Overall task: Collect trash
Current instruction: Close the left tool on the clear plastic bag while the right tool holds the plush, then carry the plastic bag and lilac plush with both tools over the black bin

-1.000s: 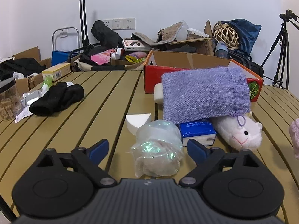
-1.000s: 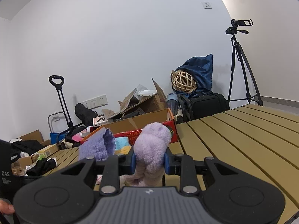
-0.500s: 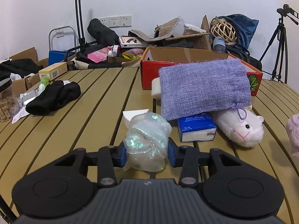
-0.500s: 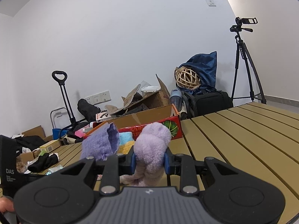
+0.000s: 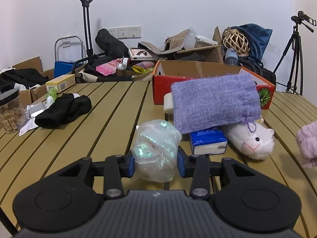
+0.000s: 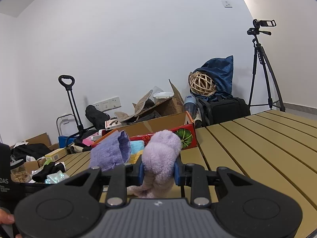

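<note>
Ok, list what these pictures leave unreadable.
- Left wrist: the tissue pack and white plush lie partly under the purple pouch.
- Left wrist: the box inside is hidden by its wall.
- Right wrist: the purple plush base is hidden by the gripper body.

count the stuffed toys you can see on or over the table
2. The white plush animal lies on the table, partly under the purple cloth pouch. The purple plush toy is clamped in the right gripper. More may be hidden inside the red cardboard box.
</note>
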`<state>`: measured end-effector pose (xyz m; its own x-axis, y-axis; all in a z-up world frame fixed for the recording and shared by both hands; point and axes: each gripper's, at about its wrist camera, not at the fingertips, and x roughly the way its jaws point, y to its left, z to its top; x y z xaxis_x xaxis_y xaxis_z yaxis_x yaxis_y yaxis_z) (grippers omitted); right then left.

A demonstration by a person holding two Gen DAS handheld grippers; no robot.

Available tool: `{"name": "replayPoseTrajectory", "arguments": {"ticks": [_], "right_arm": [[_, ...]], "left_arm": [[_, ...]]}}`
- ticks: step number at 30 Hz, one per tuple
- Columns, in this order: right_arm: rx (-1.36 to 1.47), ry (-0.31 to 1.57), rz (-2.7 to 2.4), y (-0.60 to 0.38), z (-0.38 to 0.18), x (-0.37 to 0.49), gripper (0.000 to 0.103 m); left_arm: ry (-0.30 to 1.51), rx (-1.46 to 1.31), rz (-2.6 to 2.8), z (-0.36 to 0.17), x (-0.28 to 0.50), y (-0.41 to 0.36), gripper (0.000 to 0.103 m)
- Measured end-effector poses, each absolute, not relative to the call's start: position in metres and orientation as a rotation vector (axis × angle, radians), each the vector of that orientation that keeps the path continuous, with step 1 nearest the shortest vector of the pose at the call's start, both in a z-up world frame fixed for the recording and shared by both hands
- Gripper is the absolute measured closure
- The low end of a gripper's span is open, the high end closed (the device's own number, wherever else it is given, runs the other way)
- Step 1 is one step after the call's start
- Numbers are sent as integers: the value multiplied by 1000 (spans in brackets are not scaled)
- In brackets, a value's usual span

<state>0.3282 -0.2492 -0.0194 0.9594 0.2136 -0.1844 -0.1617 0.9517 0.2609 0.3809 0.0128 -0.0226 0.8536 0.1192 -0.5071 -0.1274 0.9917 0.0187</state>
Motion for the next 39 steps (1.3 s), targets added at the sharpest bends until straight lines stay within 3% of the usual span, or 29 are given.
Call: {"name": "replayPoseTrajectory", "arguments": {"ticks": [20, 39], "right_arm": [[207, 185, 275, -252, -9, 294, 76], [186, 264, 363, -236, -34, 207, 76]], "left_arm": [[433, -34, 63, -3, 319, 4, 63], [489, -60, -2, -19, 217, -6, 63]]}}
